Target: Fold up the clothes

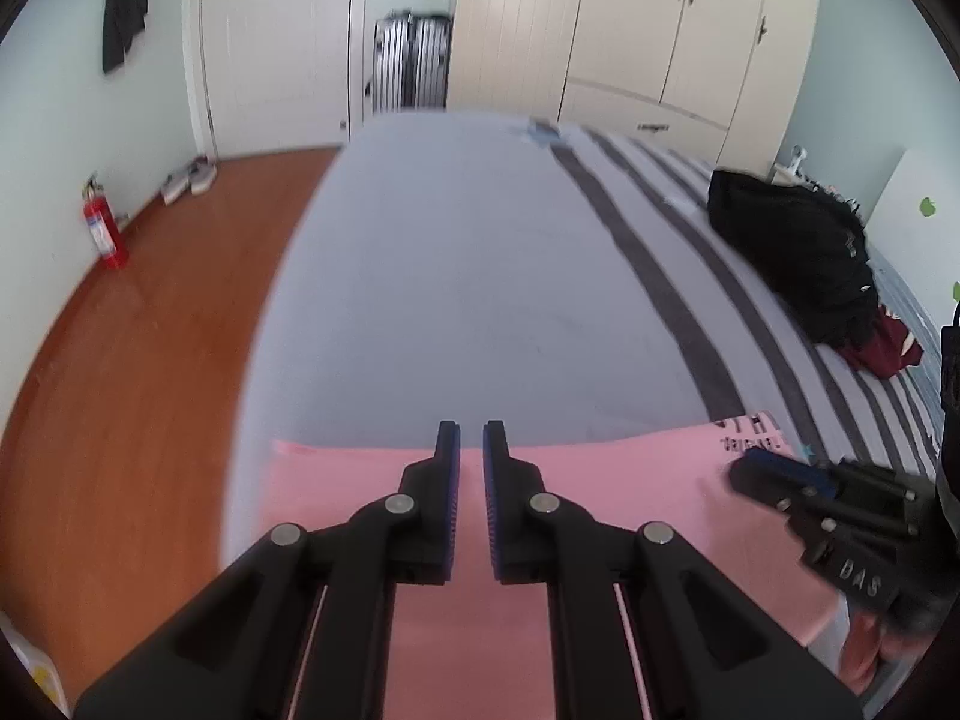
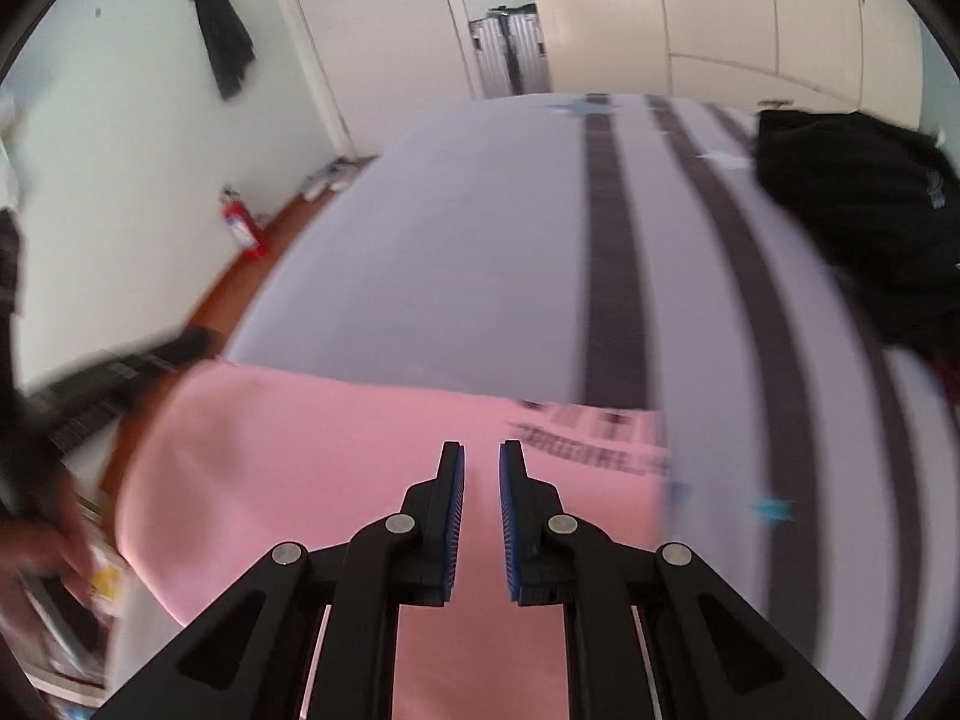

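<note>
A pink garment (image 1: 600, 480) with black lettering at its far right corner lies flat on the near end of the bed (image 1: 456, 276). My left gripper (image 1: 471, 429) hovers over the garment's far edge, shut, with only a sliver between the blue pads and nothing in it. In the same view my right gripper (image 1: 774, 474) lies low over the garment's right side. In the right wrist view the right gripper (image 2: 481, 450) is above the pink garment (image 2: 330, 450) near the lettering, narrowly open and empty. The left gripper (image 2: 180, 348) is a dark blur at the left.
A black clothes pile (image 1: 792, 252) and a maroon garment (image 1: 882, 354) sit on the bed's striped right side. Wooden floor (image 1: 150, 330) lies left of the bed, with a red fire extinguisher (image 1: 105, 234) by the wall. Suitcases (image 1: 411, 63) and wardrobes stand beyond. A hand (image 2: 42, 546) shows at the left.
</note>
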Available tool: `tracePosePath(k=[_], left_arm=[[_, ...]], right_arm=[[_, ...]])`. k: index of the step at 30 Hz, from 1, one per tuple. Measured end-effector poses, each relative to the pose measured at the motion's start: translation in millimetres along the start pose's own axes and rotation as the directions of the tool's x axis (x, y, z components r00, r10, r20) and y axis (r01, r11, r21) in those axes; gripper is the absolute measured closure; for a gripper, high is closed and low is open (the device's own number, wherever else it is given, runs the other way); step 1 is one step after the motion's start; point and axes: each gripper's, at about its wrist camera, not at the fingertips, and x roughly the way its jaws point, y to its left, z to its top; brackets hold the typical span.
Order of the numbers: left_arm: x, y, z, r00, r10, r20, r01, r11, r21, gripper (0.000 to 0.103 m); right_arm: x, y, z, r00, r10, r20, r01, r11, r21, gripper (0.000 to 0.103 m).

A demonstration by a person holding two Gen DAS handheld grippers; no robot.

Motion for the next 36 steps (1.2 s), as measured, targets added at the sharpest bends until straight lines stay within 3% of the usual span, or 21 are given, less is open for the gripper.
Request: tracePosePath(k=[4,9,23,27,31,36], left_arm=[[29,13,-12,0.997,0.024,-0.079,-0.028,0.999,-0.04,0.097],[26,29,-7,0.997,0.054,-0.056,-0.057,0.997,-0.051,0.098],[31,59,7,0.991,0.116,-0.061,-0.12,0.99,-0.075,0.101],[14,67,9,0.982,0.188,-0.009,-0.188,0.975,-0.122,0.101],[-14,63,-1,0.992,0.125,0.027,-0.121,0.987,-0.106,0.101],[-49,4,-39,0.999,-0.047,0.021,0.046,0.998,0.036,0.101]], right_arm=[[33,-9,0,0.999,0.023,-0.04,-0.02,0.996,0.086,0.096],[32,-11,5,1.0,-0.021,-0.007,0.021,1.0,0.012,0.101],[20,-43,6,0.997,-0.077,-0.004,0.077,0.997,0.018,0.103],[10,-54,8,0.993,-0.117,0.013,0.116,0.992,0.05,0.103],[-12,-60,0,0.992,-0.115,0.046,0.112,0.991,0.073,0.097],[-47,-22,-31,0.996,0.018,0.083,-0.017,1.0,-0.017,0.097]])
